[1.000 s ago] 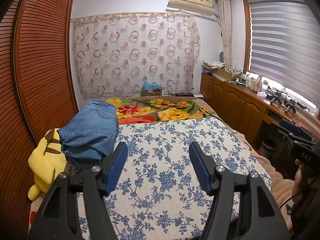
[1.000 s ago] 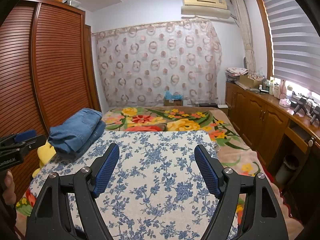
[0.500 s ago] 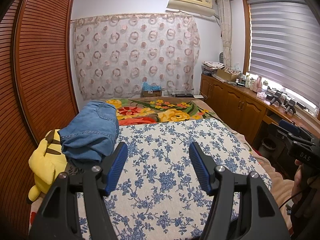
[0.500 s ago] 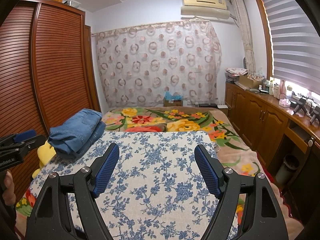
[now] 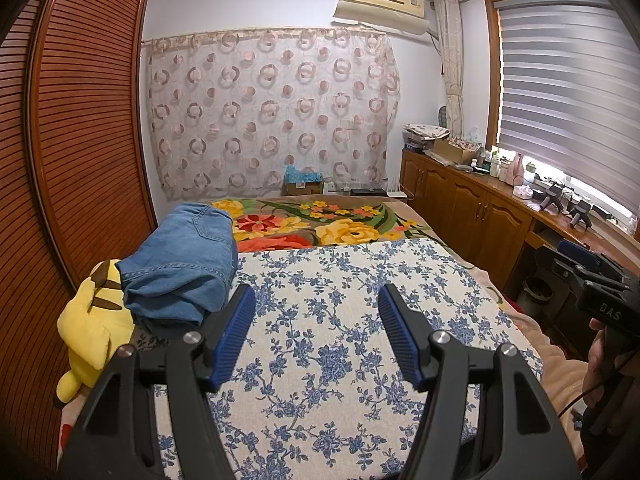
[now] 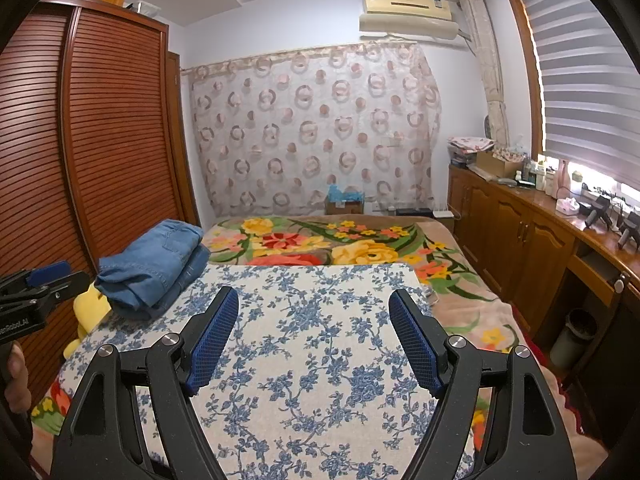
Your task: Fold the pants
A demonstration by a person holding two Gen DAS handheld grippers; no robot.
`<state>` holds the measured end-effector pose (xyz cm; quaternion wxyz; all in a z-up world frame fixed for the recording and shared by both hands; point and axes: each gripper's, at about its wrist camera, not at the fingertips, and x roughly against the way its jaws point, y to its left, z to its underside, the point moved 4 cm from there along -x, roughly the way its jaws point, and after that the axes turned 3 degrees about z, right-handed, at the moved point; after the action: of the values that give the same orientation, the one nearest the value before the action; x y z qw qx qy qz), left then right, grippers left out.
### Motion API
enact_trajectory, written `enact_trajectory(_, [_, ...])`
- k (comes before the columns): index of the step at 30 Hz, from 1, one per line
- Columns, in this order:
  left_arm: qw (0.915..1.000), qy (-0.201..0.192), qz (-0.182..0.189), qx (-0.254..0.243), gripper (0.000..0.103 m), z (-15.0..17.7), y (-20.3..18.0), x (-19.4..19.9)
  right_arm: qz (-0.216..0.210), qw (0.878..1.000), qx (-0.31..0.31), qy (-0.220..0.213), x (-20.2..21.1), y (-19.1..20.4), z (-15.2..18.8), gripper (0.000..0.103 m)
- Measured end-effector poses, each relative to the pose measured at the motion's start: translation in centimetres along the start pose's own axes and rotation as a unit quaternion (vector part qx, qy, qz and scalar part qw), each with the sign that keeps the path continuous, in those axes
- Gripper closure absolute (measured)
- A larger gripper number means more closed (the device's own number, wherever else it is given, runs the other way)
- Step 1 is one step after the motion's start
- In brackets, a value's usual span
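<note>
A bed (image 5: 516, 312) fills both views, its blue-flowered white cloth (image 5: 340, 340) spread over a bright floral blanket (image 5: 320, 224). The folded blue jeans (image 5: 184, 268) sit stacked at the cloth's far left corner, resting partly on a yellow plush toy (image 5: 92, 320) beside the slatted wooden wardrobe (image 5: 80, 140). The left gripper (image 5: 316, 316) and right gripper (image 6: 314, 318) both hang above the cloth with jaws spread well apart, holding and touching nothing, well short of the jeans.

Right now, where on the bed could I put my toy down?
The blue-flowered cloth is bare between the folded jeans and its right edge; so is the bright floral blanket behind. The left edge is crowded: jeans and yellow plush.
</note>
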<state>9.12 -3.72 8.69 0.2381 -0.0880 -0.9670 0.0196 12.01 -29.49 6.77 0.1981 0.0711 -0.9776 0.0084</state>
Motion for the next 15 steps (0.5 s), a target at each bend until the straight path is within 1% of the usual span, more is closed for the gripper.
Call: enact_trajectory(15, [1.0000,-0.001,0.000,0.000,0.039,0.09,0.03,0.01,-0.001,1.000,0.001,0.000,-0.04,-0.03,0.11,0.023])
